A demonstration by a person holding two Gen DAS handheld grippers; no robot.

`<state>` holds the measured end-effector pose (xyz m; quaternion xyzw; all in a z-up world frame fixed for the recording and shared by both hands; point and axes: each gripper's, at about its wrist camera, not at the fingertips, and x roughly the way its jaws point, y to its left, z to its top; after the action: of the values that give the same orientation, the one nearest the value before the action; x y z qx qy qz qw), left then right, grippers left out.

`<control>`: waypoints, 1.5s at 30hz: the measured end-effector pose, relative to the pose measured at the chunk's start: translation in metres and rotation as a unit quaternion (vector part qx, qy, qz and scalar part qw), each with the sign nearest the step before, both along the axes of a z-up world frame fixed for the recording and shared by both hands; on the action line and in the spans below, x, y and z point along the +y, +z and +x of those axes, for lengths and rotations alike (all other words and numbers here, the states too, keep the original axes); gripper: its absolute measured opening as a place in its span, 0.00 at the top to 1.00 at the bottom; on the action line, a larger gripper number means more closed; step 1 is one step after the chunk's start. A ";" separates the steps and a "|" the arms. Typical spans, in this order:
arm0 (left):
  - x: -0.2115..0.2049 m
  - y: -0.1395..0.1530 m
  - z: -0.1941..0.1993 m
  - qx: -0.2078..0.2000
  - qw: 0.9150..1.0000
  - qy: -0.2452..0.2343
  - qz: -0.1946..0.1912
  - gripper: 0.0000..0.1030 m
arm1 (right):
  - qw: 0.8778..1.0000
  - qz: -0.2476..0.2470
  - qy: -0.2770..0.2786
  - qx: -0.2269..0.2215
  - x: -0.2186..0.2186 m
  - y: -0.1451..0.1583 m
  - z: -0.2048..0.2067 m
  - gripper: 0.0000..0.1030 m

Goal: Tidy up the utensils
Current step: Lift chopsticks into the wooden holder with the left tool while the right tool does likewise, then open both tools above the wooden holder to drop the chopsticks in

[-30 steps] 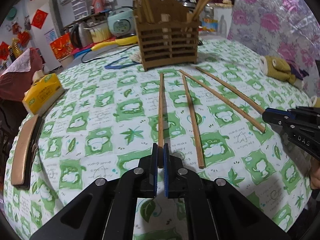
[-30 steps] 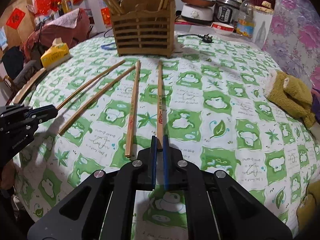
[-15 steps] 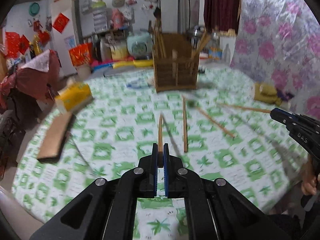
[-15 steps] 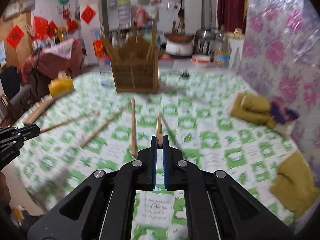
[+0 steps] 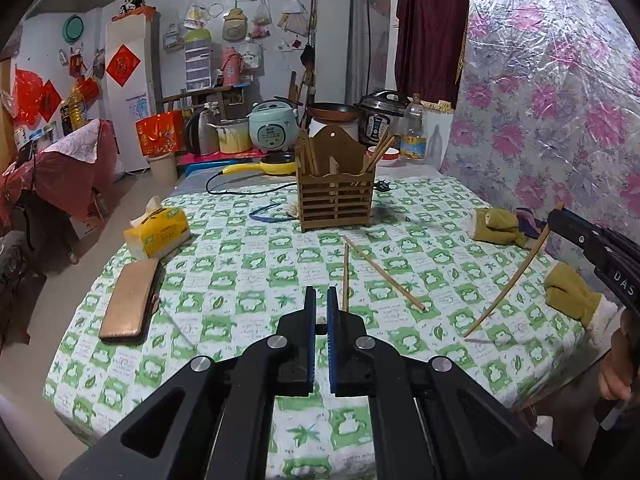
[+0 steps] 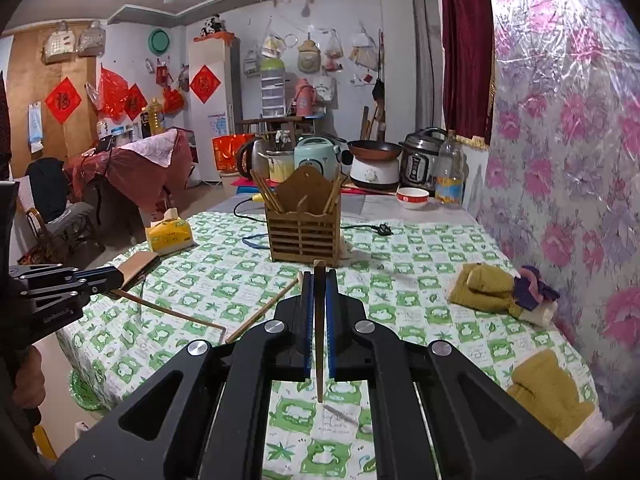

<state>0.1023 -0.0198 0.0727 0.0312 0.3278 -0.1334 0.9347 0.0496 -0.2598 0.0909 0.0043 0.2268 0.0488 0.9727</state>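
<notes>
Holding one chopstick apiece, both tools are lifted clear of the surface (image 5: 248,268) with the job roughly midway. The rack (image 5: 335,196) at the far middle of the green-checked cloth already has sticks standing in its left and right compartments. Two chopsticks (image 5: 380,272) are left lying on the cloth in front of it, near the centre, tips close together at the far end and spreading toward the near edge. What remains, as I judge it: carry the two held sticks to the rack, drop them in, then come back for the pair on the cloth.

The left tool (image 5: 320,312) is clenched on its chopstick (image 6: 176,312) — from its own camera only a stub shows between the blue pads, but the right view shows the stick running out from its tip, down and to the right, its far end close over the cloth. The right tool (image 6: 319,312) is clenched on its chopstick (image 6: 319,320) too, the stick standing nearly upright between the pads with its lower end hanging free. From the left view that stick (image 5: 508,280) slants down and left from the tool.

Both tools point forward and somewhat downward toward the rack, the left on the near left, the right on the near right, well apart. A hand (image 5: 618,368) shows at the right tool's grip.
</notes>
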 end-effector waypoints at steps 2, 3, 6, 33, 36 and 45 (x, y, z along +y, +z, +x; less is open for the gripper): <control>-0.002 0.006 0.008 0.000 1.000 -0.005 0.001 0.95 | 1.000 0.003 0.004 0.000 0.000 0.005 0.007 0.94; -0.004 0.009 0.014 0.000 1.000 -0.009 0.001 0.95 | 1.000 0.006 0.007 0.000 0.000 0.008 0.014 0.94; -0.013 0.023 0.039 0.001 1.000 -0.024 0.003 0.95 | 1.000 0.010 0.010 0.001 0.001 0.015 0.033 0.94; -0.085 0.124 0.273 -0.156 0.987 0.007 -0.029 0.95 | 0.996 0.064 -0.007 -0.064 0.006 0.075 0.271 0.94; -0.085 0.086 0.303 -0.124 0.992 0.016 -0.022 0.94 | 0.996 0.058 -0.013 -0.063 0.008 0.049 0.301 0.93; -0.051 0.069 0.308 -0.081 0.995 0.046 -0.028 0.48 | 0.996 0.085 -0.012 -0.008 -0.008 0.017 0.316 0.84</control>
<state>0.4103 -0.0707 0.1421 0.0002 0.2486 -0.0968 0.9638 0.3655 -0.2679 0.1078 0.0895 0.2137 0.0563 0.9712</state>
